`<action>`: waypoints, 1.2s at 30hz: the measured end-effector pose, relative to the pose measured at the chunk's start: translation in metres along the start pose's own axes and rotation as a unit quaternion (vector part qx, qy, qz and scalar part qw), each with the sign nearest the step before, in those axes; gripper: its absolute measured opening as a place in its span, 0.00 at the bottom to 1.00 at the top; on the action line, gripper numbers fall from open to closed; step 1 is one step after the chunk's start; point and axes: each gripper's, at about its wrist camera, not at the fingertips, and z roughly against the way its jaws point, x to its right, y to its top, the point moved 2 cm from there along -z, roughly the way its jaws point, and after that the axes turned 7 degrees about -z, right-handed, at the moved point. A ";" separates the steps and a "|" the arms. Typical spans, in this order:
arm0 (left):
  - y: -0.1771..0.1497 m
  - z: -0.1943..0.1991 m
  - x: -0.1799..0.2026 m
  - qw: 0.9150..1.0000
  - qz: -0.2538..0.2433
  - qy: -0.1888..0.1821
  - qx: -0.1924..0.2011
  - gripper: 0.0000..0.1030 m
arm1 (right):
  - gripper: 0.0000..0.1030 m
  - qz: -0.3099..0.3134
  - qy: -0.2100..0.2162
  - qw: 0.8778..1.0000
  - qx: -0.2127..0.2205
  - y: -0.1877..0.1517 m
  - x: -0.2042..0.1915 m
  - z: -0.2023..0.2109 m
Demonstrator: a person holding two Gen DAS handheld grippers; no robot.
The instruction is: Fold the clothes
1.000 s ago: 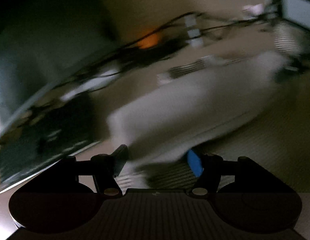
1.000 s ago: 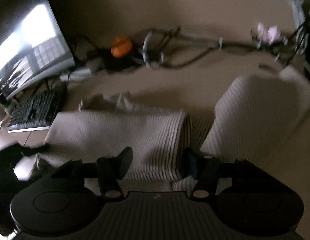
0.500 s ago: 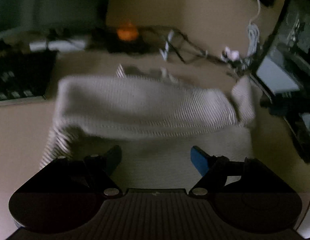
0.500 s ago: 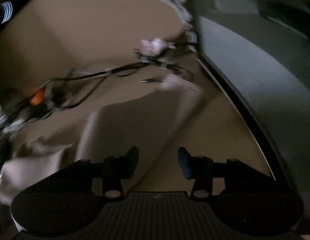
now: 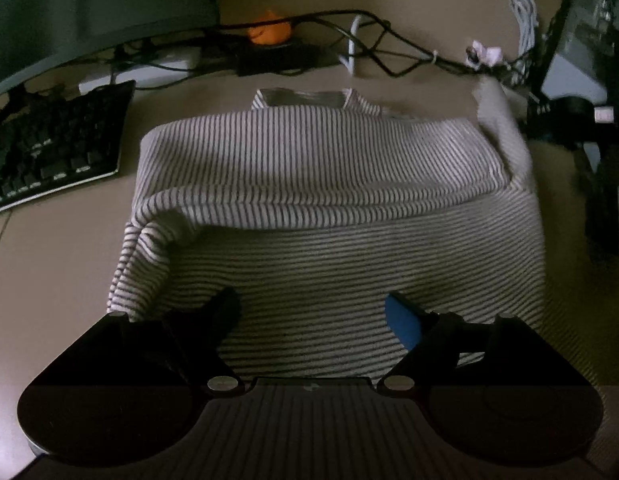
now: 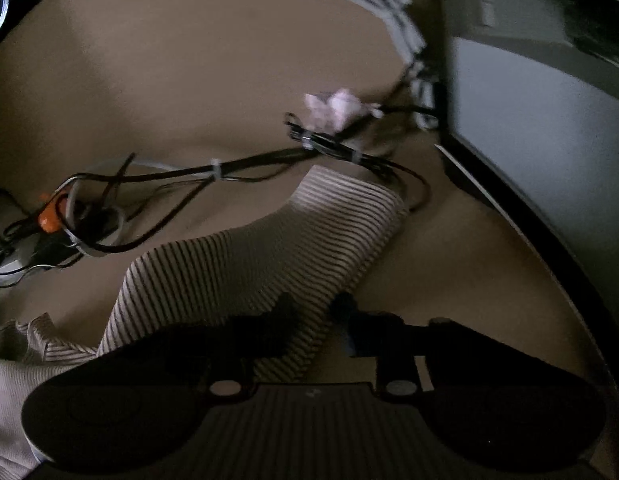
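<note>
A white striped shirt (image 5: 329, 200) lies on the tan desk, with one sleeve folded across its body. My left gripper (image 5: 311, 312) is open and empty, hovering over the shirt's near part. In the right wrist view the other sleeve (image 6: 269, 248) stretches out toward the cables. My right gripper (image 6: 313, 312) has its jaws close together around the edge of that sleeve, and the striped cloth passes between the fingertips.
A black keyboard (image 5: 49, 148) lies left of the shirt. A tangle of cables (image 5: 369, 44) and an orange object (image 5: 269, 32) sit at the back. A monitor (image 6: 541, 128) stands right of the sleeve. A white coiled cable (image 6: 389, 12) hangs beside it.
My left gripper swung round to face the shirt squarely and steadied over it. My right gripper turned to the right sleeve and its jaws narrowed onto the sleeve's edge.
</note>
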 end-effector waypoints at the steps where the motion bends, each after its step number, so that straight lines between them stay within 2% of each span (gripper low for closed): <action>1: 0.001 -0.001 0.002 1.000 -0.004 0.003 -0.004 0.86 | 0.14 -0.008 0.012 1.000 -0.001 0.001 0.000 -0.001; 5: 0.005 -0.004 0.005 1.000 -0.004 0.008 -0.014 0.90 | 0.13 -0.058 0.070 0.996 -0.020 0.001 0.004 0.003; 9: 0.008 -0.007 0.007 1.000 -0.003 0.010 -0.017 0.91 | 0.13 -0.119 0.147 0.980 -0.062 -0.005 0.014 0.022; 12: 0.006 -0.007 0.008 1.000 -0.005 0.009 -0.015 0.91 | 0.15 -0.135 0.185 0.968 -0.098 -0.014 0.018 0.042; 14: 0.005 -0.006 0.008 1.000 -0.010 0.010 -0.015 0.92 | 0.36 -0.149 0.193 0.962 -0.122 -0.024 0.019 0.055; 15: 0.004 -0.005 0.008 1.000 -0.011 0.011 -0.016 0.92 | 0.52 -0.158 0.197 0.958 -0.135 -0.030 0.020 0.059; 18: 0.002 -0.003 0.003 1.000 -0.006 0.013 -0.019 0.92 | 0.57 -0.193 0.203 0.943 -0.178 -0.048 0.022 0.067; 21: -0.004 0.001 -0.002 1.000 0.001 0.020 -0.021 0.93 | 0.60 -0.238 0.216 0.921 -0.220 -0.063 0.019 0.061; 23: -0.008 0.004 -0.007 0.999 0.007 0.029 -0.027 0.93 | 0.60 -0.244 0.218 0.916 -0.234 -0.068 0.010 0.055; 27: -0.019 0.013 -0.023 0.997 0.036 0.050 -0.037 0.94 | 0.68 -0.205 0.217 0.928 -0.225 -0.062 -0.018 0.044; 30: -0.028 0.021 -0.034 0.995 0.055 0.064 -0.045 0.94 | 0.69 -0.178 0.207 0.941 -0.200 -0.050 -0.030 0.036; 33: -0.037 0.030 -0.043 0.992 0.079 0.079 -0.052 0.94 | 0.72 -0.145 0.178 0.965 -0.130 -0.024 -0.024 0.037; 35: -0.044 0.036 -0.048 0.989 0.098 0.093 -0.058 0.94 | 0.81 -0.100 0.124 0.986 -0.057 -0.001 -0.013 0.041; 36: -0.047 0.039 -0.050 0.987 0.108 0.099 -0.061 0.95 | 0.82 -0.085 0.108 0.990 -0.038 0.007 -0.010 0.039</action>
